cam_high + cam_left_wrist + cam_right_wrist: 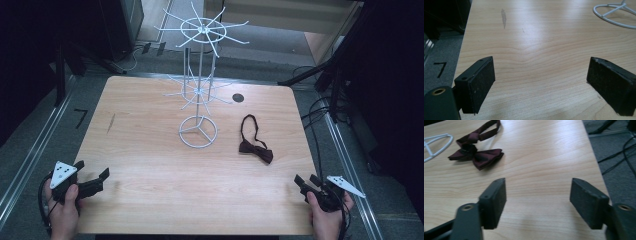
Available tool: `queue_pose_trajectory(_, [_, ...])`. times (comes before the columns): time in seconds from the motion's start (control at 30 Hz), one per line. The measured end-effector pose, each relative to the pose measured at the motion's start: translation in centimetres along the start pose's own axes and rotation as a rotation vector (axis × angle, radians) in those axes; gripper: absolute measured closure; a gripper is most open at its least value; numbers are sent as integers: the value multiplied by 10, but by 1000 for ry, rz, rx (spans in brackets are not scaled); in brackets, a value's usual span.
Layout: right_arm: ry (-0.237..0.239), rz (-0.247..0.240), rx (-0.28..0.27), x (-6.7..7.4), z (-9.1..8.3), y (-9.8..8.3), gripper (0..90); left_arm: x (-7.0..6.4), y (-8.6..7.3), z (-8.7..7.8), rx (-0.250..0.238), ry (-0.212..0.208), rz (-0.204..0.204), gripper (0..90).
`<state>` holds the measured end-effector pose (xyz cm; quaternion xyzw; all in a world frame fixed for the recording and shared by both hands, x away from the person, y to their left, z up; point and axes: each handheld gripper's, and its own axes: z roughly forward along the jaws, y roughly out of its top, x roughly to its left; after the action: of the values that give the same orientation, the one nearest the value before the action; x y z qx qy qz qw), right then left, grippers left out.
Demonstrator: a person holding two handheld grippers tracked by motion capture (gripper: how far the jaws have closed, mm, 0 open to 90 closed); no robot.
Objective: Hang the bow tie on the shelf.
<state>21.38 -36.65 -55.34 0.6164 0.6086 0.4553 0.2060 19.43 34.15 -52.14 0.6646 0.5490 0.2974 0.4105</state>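
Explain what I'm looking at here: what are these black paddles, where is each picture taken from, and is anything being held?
A person holds a left hand-held gripper and a right hand-held gripper, each with two black jaws. The high view looks down on the wooden table. The other two pictures come from cameras riding on each gripper, looking along its jaws. On the table stand a white wire rack and, beside it, a dark red bow tie, nearest the right one. Both pairs of jaws stand open; nothing is held.

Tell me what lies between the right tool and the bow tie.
Nothing: bare wooden table separates the right tool from the bow tie, per the right gripper view.
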Motion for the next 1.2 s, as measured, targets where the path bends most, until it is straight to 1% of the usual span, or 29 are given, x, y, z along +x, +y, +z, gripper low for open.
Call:
queue_pose_trajectory(0.07, [-1, -6, 0, 1, 0, 0, 324, 0, 0, 0, 0, 3, -1, 89])
queue_pose_trajectory(0.1, [-13, -20, 2, 3, 0, 0, 323, 0, 0, 0, 0, 4, -1, 89])
queue_pose_trajectory(0.17, [-23, -32, 22, 5, 1, 0, 320, 0, 0, 0, -5, 1, 1, 89])
queue_pose_trajectory(0.23, [-27, -53, 39, 6, 2, 3, 318, 0, 0, 0, -11, 2, -7, 88])
queue_pose_trajectory(0.3, [-18, -44, 59, 8, 4, 7, 325, 0, 0, 0, -11, 1, -2, 89])
queue_pose_trajectory(0.37, [-38, -69, 86, 12, 6, 13, 348, 0, 0, -1, -11, 3, 1, 89])
queue_pose_trajectory(0.4, [-38, -69, 86, 12, 6, 13, 348, 0, 0, -1, -11, 3, 2, 89])
queue_pose_trajectory(0.47, [-38, -102, 113, 17, 8, 21, 358, 0, 0, -1, -8, 2, 5, 89])
queue_pose_trajectory(0.5, [-51, -138, 151, 22, 12, 29, 358, -1, 0, -1, -11, 1, 5, 89])
queue_pose_trajectory(0.53, [-51, -138, 151, 22, 12, 29, 358, 0, 0, -1, -12, -2, 6, 89])
queue_pose_trajectory(0.57, [-48, -147, 169, 24, 14, 33, 356, -1, -1, -1, -14, -4, 4, 88])
queue_pose_trajectory(0.6, [-40, -164, 220, 30, 21, 43, 356, -1, -1, -1, -15, -4, 3, 89])
queue_pose_trajectory(0.73, [-42, -231, 302, 43, 35, 60, 363, 0, -1, -1, -16, -9, 1, 88])
queue_pose_trajectory(0.77, [-42, -231, 302, 43, 35, 60, 363, 0, -1, -1, -15, -9, 1, 88])
queue_pose_trajectory(0.8, [-45, -243, 320, 46, 39, 64, 363, 0, -1, -1, -16, -9, 0, 88])
queue_pose_trajectory(0.83, [-44, -237, 347, 51, 46, 73, 364, 0, -1, -1, -14, -10, 0, 88])
queue_pose_trajectory(0.97, [-60, -265, 381, 60, 58, 89, 362, 0, -1, -1, -12, -10, 0, 88])
queue_pose_trajectory(1.03, [-60, -274, 389, 62, 61, 92, 362, 0, -1, -1, -12, -10, 1, 88])
queue_pose_trajectory(1.07, [-65, -282, 415, 65, 68, 98, 354, 0, -1, -1, -12, -10, 1, 88])
queue_pose_trajectory(1.13, [-64, -293, 444, 69, 74, 103, 336, 0, -1, -1, -12, -10, 1, 88])
queue_pose_trajectory(1.2, [-85, -302, 475, 74, 80, 107, 319, 0, -1, -1, -13, -10, 1, 88])
